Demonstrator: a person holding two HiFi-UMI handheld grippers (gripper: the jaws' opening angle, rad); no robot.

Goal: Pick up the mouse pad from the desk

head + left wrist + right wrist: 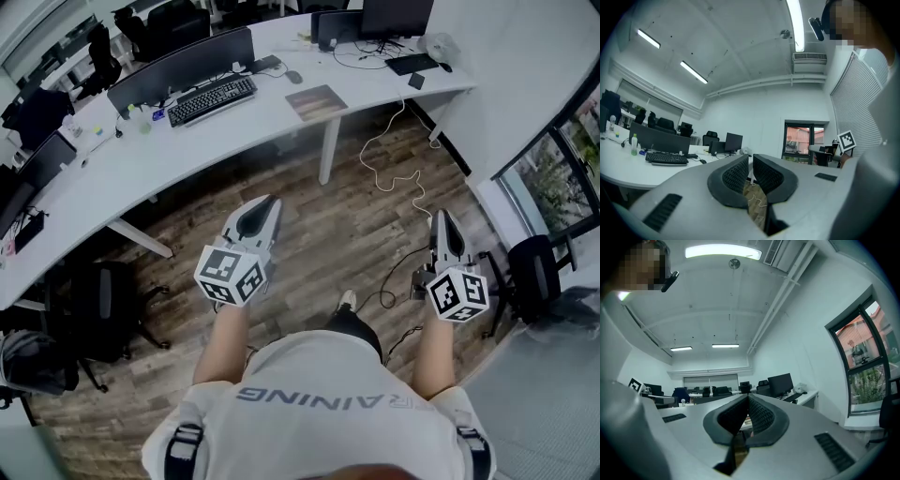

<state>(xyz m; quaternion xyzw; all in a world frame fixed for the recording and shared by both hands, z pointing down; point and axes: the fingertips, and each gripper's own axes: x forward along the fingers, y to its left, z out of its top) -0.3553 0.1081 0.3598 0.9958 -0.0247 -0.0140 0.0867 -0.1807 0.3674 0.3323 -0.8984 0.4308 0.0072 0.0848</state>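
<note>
The mouse pad [316, 101], a brownish rectangle, lies flat near the front edge of the curved white desk [141, 169] in the head view. Both grippers hang over the wood floor, well short of the desk and pointing level toward it. My left gripper [273, 200] sits below and left of the pad, its jaws drawn together with only a slit at the tips [751, 157] and nothing between them. My right gripper [438, 214] is farther right, jaws shut and empty [747, 396]. I cannot make out the pad in either gripper view.
On the desk behind the pad are a black keyboard [212, 98], a mouse [293, 77] and a monitor [183, 64]. A white desk leg [328, 150] stands below the pad. A white cable [394, 173] trails over the floor. Black chairs stand at right [530, 267] and left [103, 309].
</note>
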